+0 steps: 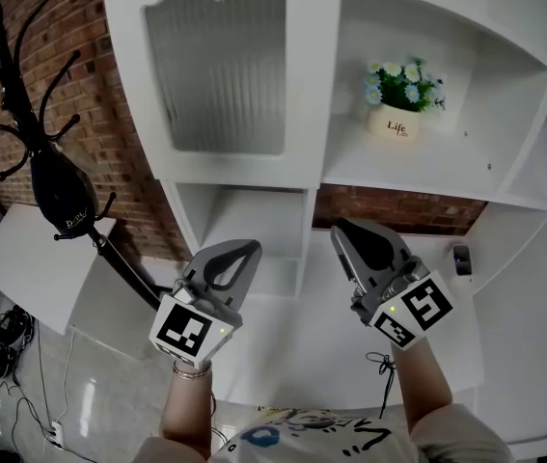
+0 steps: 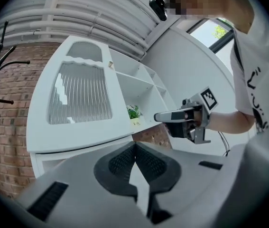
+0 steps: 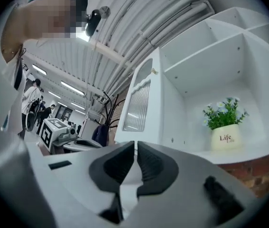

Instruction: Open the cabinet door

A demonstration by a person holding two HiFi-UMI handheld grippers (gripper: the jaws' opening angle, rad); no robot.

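In front of me stood the tall white cabinet (image 1: 427,17) with open shelves on its right side. On its left was the white cabinet door (image 1: 217,70) with a ribbed glass pane, which lay flush with the frame as far as I could judge. By that reading nothing of the task was done: the door was shut and untouched, and reaching it, gripping it and swinging it out were all left.

My left tool (image 1: 246,249) and right tool (image 1: 342,230) hung side by side below the door, well apart from it. Each had its jaws together on nothing, so one would have to part before it could take hold. The likely hold was the small gold knob (image 2: 110,65) near the top of the door's right edge.

The head view alone showed both tools against the whole cabinet front, with the red brick wall (image 1: 109,95) and the black branching coat stand (image 1: 56,177) to the left. It caught the knob only at its top border. The left gripper view showed the knob plainly and my right tool from the side. The right gripper view saw the door almost edge-on, gave the closest look at the small cream pot of white flowers (image 3: 225,139) on its shelf, and took in the hall behind with people in it.
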